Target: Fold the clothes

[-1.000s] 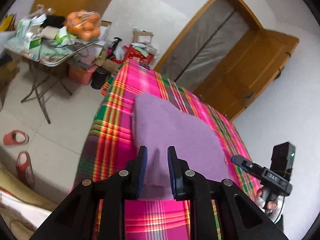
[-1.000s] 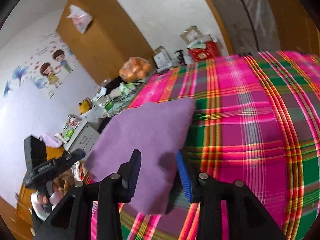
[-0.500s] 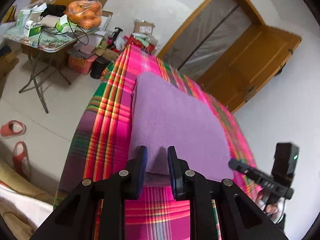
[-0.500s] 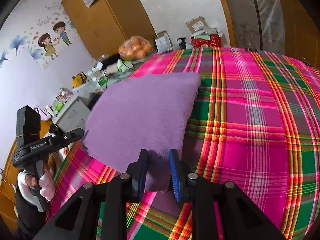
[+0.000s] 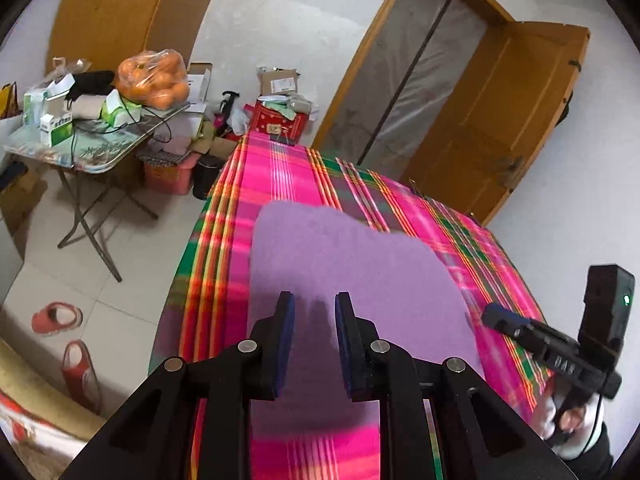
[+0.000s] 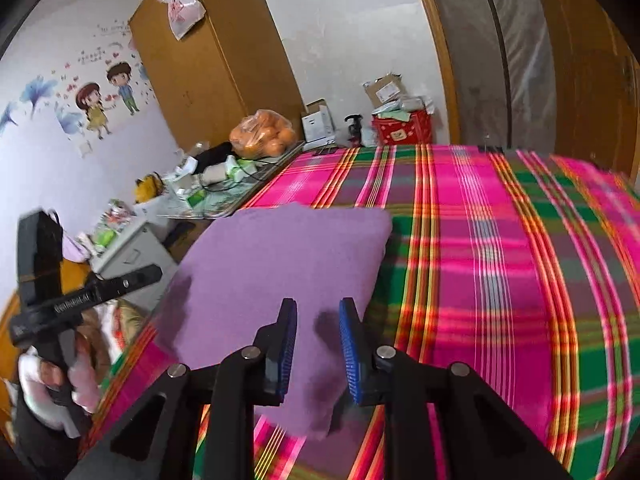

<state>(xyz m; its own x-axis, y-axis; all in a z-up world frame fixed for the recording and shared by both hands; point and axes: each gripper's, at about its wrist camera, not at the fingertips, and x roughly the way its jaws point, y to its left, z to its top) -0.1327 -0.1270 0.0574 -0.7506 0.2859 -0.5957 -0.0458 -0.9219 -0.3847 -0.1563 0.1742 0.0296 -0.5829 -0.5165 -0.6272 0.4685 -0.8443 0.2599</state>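
Purple cloth (image 5: 352, 280) lies flat beyond both grippers' spread, empty fingers (image 5: 285, 336).

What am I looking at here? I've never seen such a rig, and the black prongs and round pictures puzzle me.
A person holds a two-finger gripper in each hand, each carrying a fisheye camera looking along its fingers. One picture is from the left gripper, the other from the right gripper; each also glimpses the other. A folded purple cloth lies on a bed with a plaid sheet. Both grippers are open above the cloth's near edge, holding nothing.
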